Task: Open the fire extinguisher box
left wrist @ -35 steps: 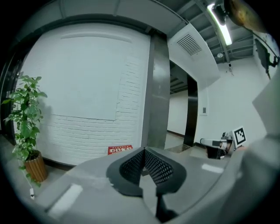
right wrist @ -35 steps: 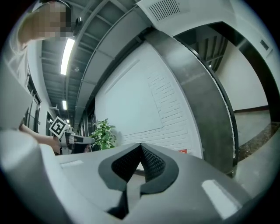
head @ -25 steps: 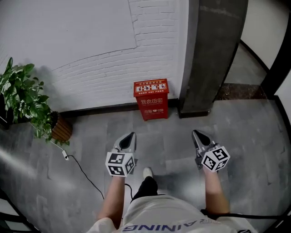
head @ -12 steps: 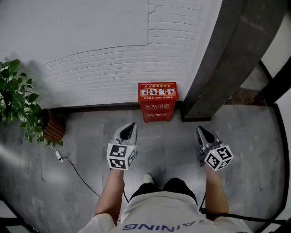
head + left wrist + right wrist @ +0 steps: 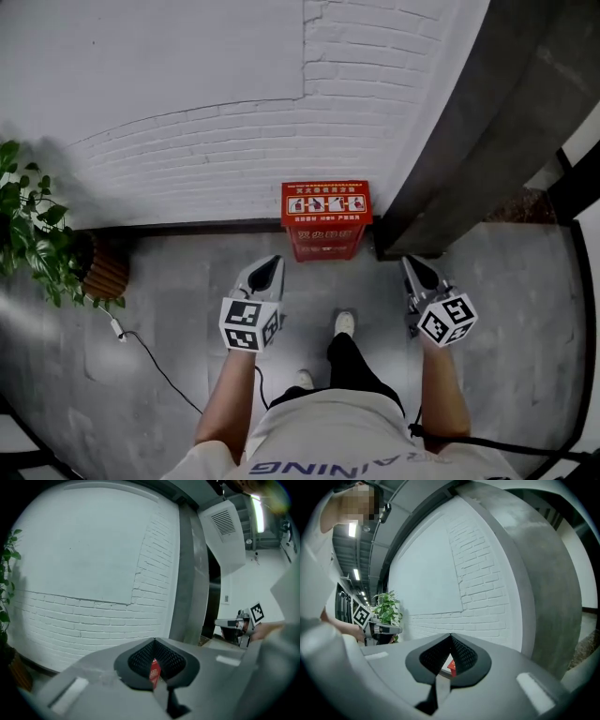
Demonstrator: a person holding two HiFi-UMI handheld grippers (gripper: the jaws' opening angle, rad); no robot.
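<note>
The red fire extinguisher box [image 5: 325, 220] stands on the grey floor against the white brick wall, its lid down, just left of a grey pillar [image 5: 469, 141]. My left gripper [image 5: 271, 262] hovers short of the box's left front, shut and empty. My right gripper [image 5: 410, 263] hangs off to the box's right, near the pillar's base, also shut with nothing in it. In the left gripper view only a red sliver of the box [image 5: 153, 672] shows through the slit behind the closed jaws. The right gripper view shows a similar sliver of the box [image 5: 451, 666].
A potted plant [image 5: 33, 230] in a wicker pot [image 5: 105, 272] stands at the left by the wall. A thin cable [image 5: 150, 361] runs across the floor from it. The person's shoe [image 5: 344, 323] is planted between the grippers.
The person has walked closer to the box and one foot has stepped forward. Both grippers stay shut and now sit nearer the box.
</note>
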